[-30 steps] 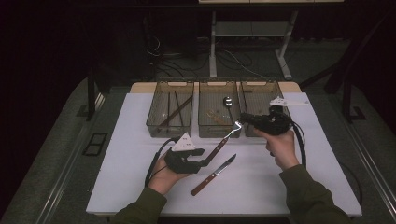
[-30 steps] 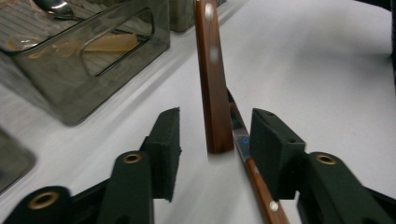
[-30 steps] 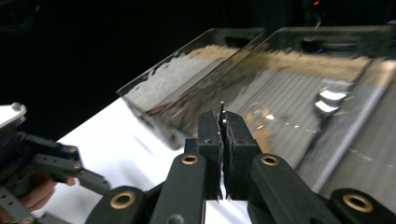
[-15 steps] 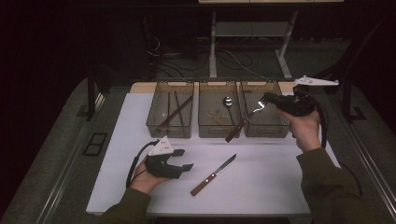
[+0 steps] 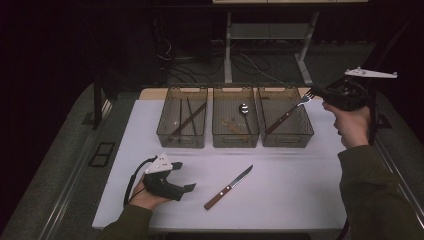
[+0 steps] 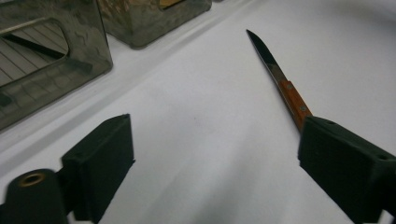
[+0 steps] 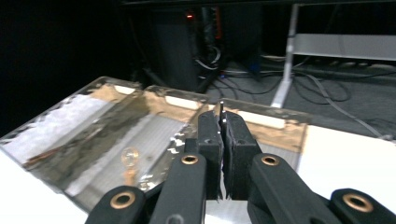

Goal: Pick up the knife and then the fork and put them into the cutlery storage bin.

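A fork [image 5: 286,115] with a wooden handle hangs slanted, its handle end down inside the right-hand clear bin [image 5: 303,134]. My right gripper [image 5: 316,93] is shut on its metal tine end, held up beside that bin's far right corner. In the right gripper view the jaws [image 7: 222,122] pinch the thin metal of the fork [image 7: 221,106]. A wooden-handled knife [image 5: 229,187] lies on the white table. My left gripper [image 5: 184,176] rests open at the front left, a little left of the knife. In the left gripper view the knife [image 6: 280,79] lies just ahead of the right jaw of my gripper [image 6: 215,135].
Three clear bins stand in a row at the back of the white table [image 5: 300,200]. The left bin [image 5: 167,135] holds dark sticks and the middle bin [image 5: 235,139] holds a spoon [image 5: 244,109]. Dark floor, table legs and cables lie behind.
My right gripper lifted the fork off the table and carried it back and right, over the right bin. My left gripper drew back to the left, away from the knife.
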{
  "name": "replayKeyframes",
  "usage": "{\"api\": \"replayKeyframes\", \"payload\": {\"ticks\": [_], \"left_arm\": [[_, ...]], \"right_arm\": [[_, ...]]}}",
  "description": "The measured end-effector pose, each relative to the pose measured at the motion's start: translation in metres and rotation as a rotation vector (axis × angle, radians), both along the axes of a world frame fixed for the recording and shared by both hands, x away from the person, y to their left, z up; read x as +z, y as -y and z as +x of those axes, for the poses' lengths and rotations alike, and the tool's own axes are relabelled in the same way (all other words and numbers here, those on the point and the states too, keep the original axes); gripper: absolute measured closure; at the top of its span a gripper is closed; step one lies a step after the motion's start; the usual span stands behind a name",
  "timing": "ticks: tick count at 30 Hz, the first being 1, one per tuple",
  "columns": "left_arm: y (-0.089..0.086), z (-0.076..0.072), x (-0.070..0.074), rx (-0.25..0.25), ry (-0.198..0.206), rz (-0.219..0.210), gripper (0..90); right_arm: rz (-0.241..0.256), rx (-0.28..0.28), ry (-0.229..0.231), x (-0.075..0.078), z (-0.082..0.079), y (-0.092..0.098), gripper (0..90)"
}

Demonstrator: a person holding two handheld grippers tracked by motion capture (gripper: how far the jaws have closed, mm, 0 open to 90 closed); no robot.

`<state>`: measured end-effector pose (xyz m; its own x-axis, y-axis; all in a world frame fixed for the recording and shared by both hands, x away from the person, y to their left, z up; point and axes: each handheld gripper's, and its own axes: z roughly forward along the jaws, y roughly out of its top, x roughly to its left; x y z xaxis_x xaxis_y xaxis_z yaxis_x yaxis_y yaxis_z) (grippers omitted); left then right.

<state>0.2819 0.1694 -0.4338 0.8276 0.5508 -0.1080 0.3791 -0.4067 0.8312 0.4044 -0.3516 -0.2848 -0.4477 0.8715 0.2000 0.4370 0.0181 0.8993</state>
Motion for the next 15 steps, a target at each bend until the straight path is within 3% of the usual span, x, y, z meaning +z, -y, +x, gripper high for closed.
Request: {"api": "replayKeyframes", "payload": {"ticks": [3, 10, 15], "left_arm": [[0.001, 0.000, -0.002, 0.006, -0.002, 0.001, 0.0], [0.004, 0.000, -0.004, 0.008, -0.008, 0.016, 0.0], [0.005, 0.000, -0.004, -0.002, -0.018, 0.012, 0.0]], "right_arm": [[-0.022, -0.023, -0.001, 0.003, 0.003, 0.007, 86.8], [-0.093, -0.038, -0.019, -0.003, 0.020, 0.005, 86.8], [-0.148, -0.023, -0.069, -0.019, 0.036, -0.007, 86.7]]}}
